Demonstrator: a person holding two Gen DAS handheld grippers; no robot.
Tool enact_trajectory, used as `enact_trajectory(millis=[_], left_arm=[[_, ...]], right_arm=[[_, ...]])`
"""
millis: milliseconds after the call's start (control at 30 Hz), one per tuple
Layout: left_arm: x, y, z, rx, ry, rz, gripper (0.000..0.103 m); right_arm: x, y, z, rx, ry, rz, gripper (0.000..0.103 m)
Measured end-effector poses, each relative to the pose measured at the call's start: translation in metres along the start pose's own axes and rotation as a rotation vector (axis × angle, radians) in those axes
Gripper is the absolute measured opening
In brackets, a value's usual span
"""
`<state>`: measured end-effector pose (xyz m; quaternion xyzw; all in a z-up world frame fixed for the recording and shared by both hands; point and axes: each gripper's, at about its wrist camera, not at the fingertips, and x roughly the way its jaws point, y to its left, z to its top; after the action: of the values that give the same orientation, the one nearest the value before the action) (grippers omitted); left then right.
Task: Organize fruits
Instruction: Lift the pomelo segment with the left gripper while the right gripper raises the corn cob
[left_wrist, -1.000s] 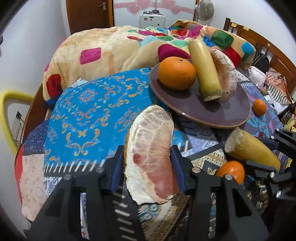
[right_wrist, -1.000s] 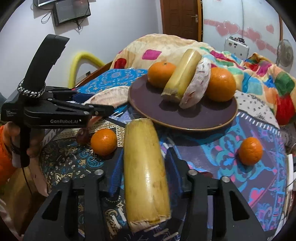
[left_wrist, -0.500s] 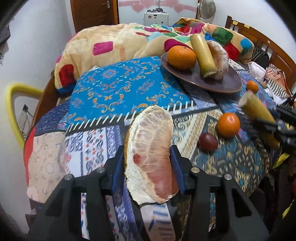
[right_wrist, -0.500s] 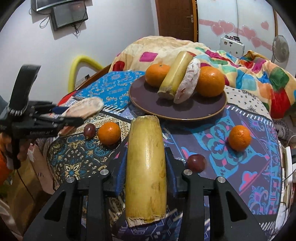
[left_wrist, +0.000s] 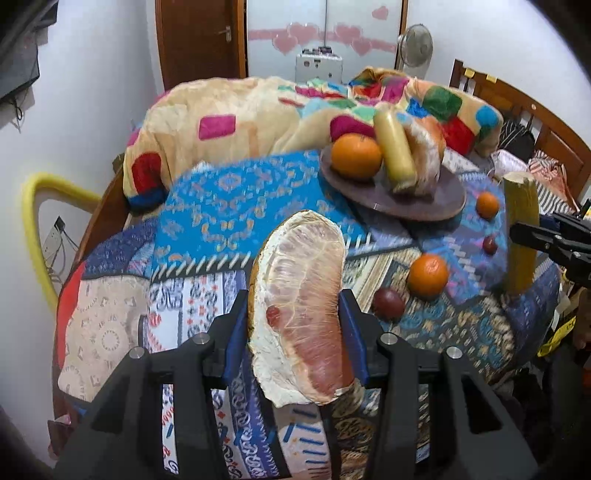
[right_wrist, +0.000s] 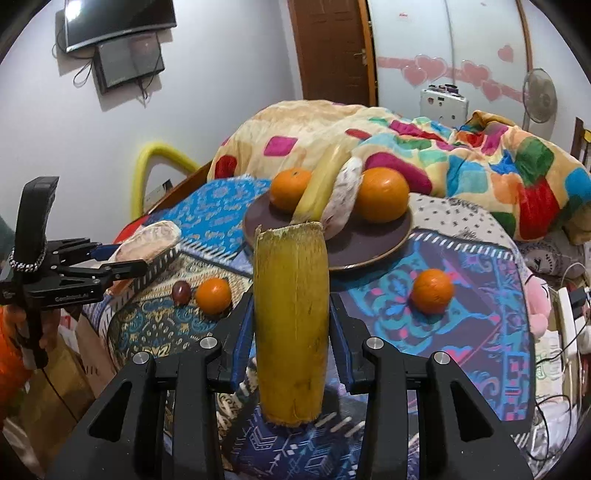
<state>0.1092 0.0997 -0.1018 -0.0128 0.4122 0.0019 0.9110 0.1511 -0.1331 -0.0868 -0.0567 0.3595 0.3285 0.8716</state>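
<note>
My left gripper (left_wrist: 293, 314) is shut on a peeled pink pomelo wedge (left_wrist: 299, 314), held above the patterned cloth; it also shows in the right wrist view (right_wrist: 147, 242). My right gripper (right_wrist: 291, 328) is shut on a yellow cut banana piece (right_wrist: 290, 325), seen upright at the right of the left wrist view (left_wrist: 521, 229). A brown plate (right_wrist: 369, 240) holds two oranges (right_wrist: 382, 194), a banana piece (right_wrist: 321, 188) and a pomelo wedge (right_wrist: 343, 203). Both grippers are well short of the plate (left_wrist: 439, 206).
Loose on the cloth lie two small oranges (right_wrist: 213, 295) (right_wrist: 432, 290) and a dark plum (right_wrist: 181, 291); a second plum (left_wrist: 489, 243) shows in the left wrist view. A colourful blanket (right_wrist: 461, 155) is heaped behind the plate. A yellow chair arc (left_wrist: 33, 221) stands at the left.
Both grippers have drawn back and up from the plate with their fruit still held. More of the bed and room is in view now.
</note>
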Motion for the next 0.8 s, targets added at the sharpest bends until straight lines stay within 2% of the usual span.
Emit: enact_trajectory(millis=[400,800], left_arm=[[0.001,-0.028,0.053,-0.003,-0.104,-0.092,0.047],[0.038,-0.052,0.097,0.015,-0.128,-0.122,0.047]], right_arm=[[-0.013,-0.016,0.027,0.002,-0.075,-0.037,0.035],[0.013,-0.032,0.053,0.001,-0.08,-0.06,0.035]])
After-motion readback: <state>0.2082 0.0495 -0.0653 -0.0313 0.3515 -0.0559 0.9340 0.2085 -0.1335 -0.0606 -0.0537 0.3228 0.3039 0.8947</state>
